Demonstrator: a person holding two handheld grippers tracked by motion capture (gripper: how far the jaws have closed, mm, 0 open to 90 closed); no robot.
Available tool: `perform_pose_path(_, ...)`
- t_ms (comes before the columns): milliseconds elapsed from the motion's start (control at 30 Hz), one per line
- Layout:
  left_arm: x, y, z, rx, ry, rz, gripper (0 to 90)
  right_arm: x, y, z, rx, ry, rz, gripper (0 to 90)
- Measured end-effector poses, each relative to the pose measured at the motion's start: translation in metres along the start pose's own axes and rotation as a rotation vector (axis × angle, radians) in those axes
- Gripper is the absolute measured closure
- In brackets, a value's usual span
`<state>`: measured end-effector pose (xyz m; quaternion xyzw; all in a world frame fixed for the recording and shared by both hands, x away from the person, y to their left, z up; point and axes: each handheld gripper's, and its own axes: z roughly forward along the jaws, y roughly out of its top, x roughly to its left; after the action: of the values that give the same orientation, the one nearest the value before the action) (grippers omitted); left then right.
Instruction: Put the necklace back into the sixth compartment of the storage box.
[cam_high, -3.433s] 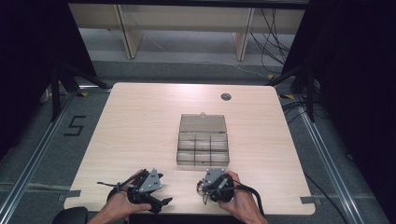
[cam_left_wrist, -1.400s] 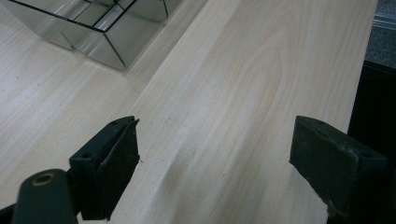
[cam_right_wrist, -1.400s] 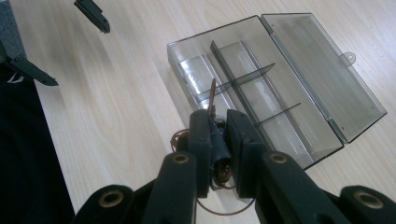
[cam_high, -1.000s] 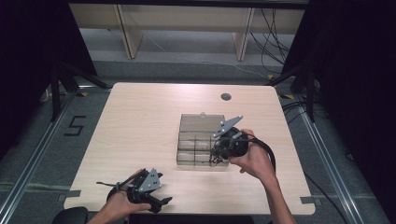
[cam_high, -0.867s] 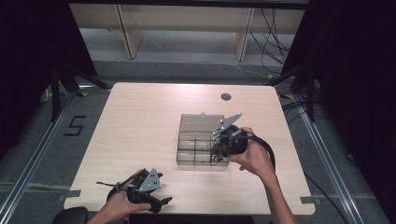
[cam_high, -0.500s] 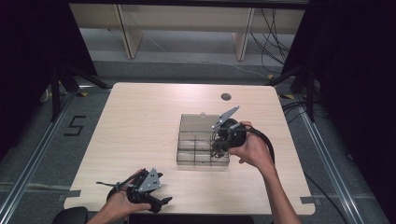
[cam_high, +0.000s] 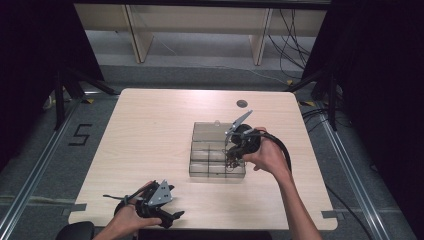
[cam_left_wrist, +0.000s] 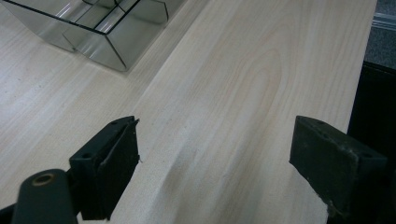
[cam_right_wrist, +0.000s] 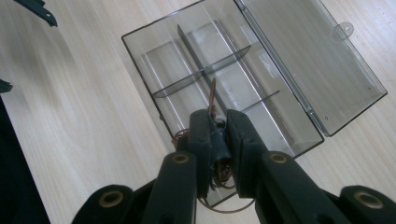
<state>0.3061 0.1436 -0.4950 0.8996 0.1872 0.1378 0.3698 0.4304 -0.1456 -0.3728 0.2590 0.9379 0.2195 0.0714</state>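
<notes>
Right gripper holds a brown cord over the clear compartment box

A black "5" (cam_high: 81, 135) is marked on the floor left of the table (cam_high: 150, 130). The left gripper (cam_high: 172, 216) rests near the table's front edge, jaws wide apart and empty, where it lay 3.4 s ago. The open clear box (cam_high: 216, 155) sits mid-table, lid (cam_right_wrist: 308, 60) flat behind. The right gripper (cam_right_wrist: 218, 133), beside the left one 3.4 s ago, is now over the box's right side, jaws clamped on a thin brown cord (cam_right_wrist: 213, 95) above a compartment.
</notes>
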Motion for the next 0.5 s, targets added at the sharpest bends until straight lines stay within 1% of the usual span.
perform_pose_path(33, -0.001, 0.000, 0.000, 0.002, -0.002, -0.022, 15.1, -0.002, 0.001, 0.003, 0.010, 0.001, -0.010, 81.2)
perform_pose_path(133, -0.001, 0.000, 0.000, 0.001, -0.001, -0.023, 15.1, -0.004, 0.002, 0.007, 0.023, 0.007, -0.005, 81.2)
perform_pose_path(200, -0.001, 0.000, 0.000, 0.000, -0.002, -0.023, 15.1, -0.005, 0.003, 0.010, 0.039, 0.012, 0.010, 81.2)
perform_pose_path(233, -0.001, 0.000, 0.000, 0.000, -0.003, -0.024, 15.1, -0.006, 0.003, 0.012, 0.047, 0.006, 0.005, 81.2)
perform_pose_path(300, -0.001, -0.001, 0.000, -0.003, -0.004, -0.023, 15.1, -0.009, 0.003, 0.015, 0.060, 0.011, -0.009, 81.2)
perform_pose_path(333, -0.001, -0.001, 0.000, -0.003, -0.004, -0.023, 15.1, -0.009, 0.003, 0.015, 0.060, 0.011, -0.009, 81.2)
perform_pose_path(367, -0.001, 0.000, 0.000, -0.001, -0.004, -0.024, 15.1, -0.009, 0.003, 0.019, 0.073, 0.013, 0.008, 81.2)
perform_pose_path(400, -0.001, 0.000, 0.000, -0.001, -0.004, -0.024, 15.1, -0.011, 0.004, 0.020, 0.075, 0.012, -0.002, 81.2)
perform_pose_path(433, -0.001, 0.000, 0.000, -0.001, -0.004, -0.024, 15.1, -0.011, 0.004, 0.020, 0.075, 0.012, -0.002, 81.2)
perform_pose_path(467, -0.001, 0.000, 0.000, -0.001, -0.004, -0.024, 15.1, -0.011, 0.004, 0.022, 0.086, 0.014, 0.011, 81.2)
perform_pose_path(500, -0.001, 0.000, 0.000, -0.009, -0.006, -0.021, 15.1, -0.012, 0.004, 0.024, 0.087, 0.017, 0.001, 81.2)
